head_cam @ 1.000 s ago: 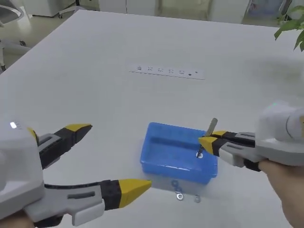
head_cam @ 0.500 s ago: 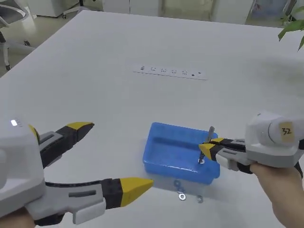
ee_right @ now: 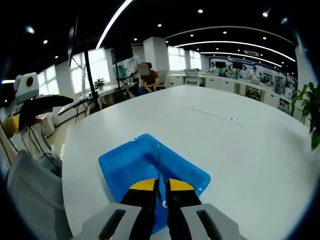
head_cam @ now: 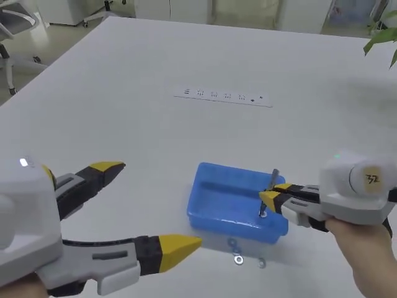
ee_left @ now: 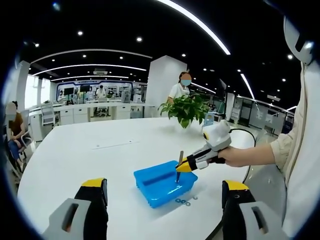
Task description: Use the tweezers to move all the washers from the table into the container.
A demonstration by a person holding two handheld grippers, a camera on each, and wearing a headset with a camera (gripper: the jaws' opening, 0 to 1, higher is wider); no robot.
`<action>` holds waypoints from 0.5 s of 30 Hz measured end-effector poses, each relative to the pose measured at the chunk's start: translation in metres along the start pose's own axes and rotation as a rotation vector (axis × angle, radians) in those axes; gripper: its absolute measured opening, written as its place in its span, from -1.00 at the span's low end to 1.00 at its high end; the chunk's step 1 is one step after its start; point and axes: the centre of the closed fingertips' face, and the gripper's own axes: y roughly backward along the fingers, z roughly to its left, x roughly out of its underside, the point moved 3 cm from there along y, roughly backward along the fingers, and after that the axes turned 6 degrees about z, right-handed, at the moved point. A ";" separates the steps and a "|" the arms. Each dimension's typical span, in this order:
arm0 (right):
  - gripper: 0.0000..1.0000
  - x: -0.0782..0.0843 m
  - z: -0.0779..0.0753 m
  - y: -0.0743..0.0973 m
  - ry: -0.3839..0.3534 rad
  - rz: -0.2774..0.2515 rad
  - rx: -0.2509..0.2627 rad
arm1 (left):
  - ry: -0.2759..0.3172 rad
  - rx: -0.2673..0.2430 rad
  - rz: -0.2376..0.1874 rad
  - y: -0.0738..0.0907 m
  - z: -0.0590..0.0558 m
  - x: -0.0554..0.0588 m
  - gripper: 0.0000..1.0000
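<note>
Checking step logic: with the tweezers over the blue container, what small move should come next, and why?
Probably loosen the right gripper slightly so the thin metal tweezers open: their tips point down inside the blue plastic container, seemingly carrying a washer. Three metal washers lie on the white table.

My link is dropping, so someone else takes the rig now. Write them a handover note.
Right gripper: shut on the tweezers, tips down in the blue container; a washer at the tips is too small to confirm.
Left gripper: jaws open, holding nothing, left of the container.
Done: container's contents unclear.
Left: three washers lie on the table just in front of the container.
</note>
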 end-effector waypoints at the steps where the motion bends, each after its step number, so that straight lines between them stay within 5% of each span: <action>1: -0.93 -0.001 0.000 0.001 -0.005 -0.006 0.001 | 0.000 0.000 0.000 0.000 0.000 0.000 0.94; 15: -0.94 -0.027 0.022 0.042 -0.061 -0.156 -0.024 | 0.005 0.014 0.006 -0.004 -0.001 0.000 0.94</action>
